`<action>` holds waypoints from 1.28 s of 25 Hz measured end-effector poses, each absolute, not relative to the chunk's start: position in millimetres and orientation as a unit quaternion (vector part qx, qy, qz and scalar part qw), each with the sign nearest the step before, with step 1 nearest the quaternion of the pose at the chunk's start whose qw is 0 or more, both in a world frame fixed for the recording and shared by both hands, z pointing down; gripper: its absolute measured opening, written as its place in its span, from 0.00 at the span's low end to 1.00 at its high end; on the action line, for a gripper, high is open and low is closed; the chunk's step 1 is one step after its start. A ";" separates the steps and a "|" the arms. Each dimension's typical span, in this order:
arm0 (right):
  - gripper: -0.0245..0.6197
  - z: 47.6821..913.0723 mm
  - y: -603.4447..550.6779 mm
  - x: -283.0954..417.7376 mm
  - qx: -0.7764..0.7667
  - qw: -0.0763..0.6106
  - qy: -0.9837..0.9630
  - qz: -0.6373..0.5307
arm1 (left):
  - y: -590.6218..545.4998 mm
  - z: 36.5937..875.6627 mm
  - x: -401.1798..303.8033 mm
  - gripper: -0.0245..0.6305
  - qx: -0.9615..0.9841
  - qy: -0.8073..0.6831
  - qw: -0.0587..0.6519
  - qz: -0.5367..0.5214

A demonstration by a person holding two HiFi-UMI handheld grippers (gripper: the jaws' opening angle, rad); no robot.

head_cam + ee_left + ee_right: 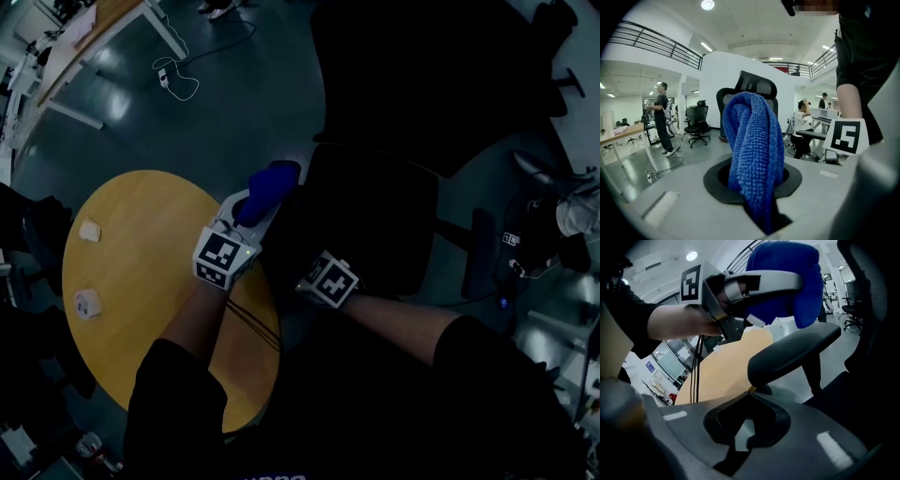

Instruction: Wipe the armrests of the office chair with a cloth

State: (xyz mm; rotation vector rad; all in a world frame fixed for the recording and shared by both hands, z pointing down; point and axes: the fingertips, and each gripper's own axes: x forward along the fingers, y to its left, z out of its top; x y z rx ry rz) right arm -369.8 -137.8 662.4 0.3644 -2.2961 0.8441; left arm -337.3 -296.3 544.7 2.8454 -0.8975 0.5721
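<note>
Your blue looped-pile cloth (754, 154): rough, nubby, matt. Black office-chair armrest pad (792, 352): smooth moulded plastic by the look, matt with a faint sheen. Black chair backrest (874, 291): open mesh weave. Round yellow wood-look counter (131, 281) beside you: smooth, satin. Grey floor (234, 112): polished, glossy, patched with reflected light.

Bunched blue cloth (754, 150) above black armrest (792, 355)
</note>
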 end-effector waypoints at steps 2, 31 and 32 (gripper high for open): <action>0.05 660.3 -142.9 -365.8 0.145 0.324 -0.878 0.323 | -308.0 543.9 -325.7 0.20 0.935 -0.296 0.041 0.190; 0.05 660.4 -141.8 -363.0 0.118 0.299 -0.883 0.342 | -358.2 619.8 -264.4 0.20 0.919 -0.252 0.068 0.294; 0.05 660.7 -141.5 -363.1 0.119 0.300 -0.882 0.344 | -355.1 619.2 -264.6 0.20 0.920 -0.249 0.069 0.293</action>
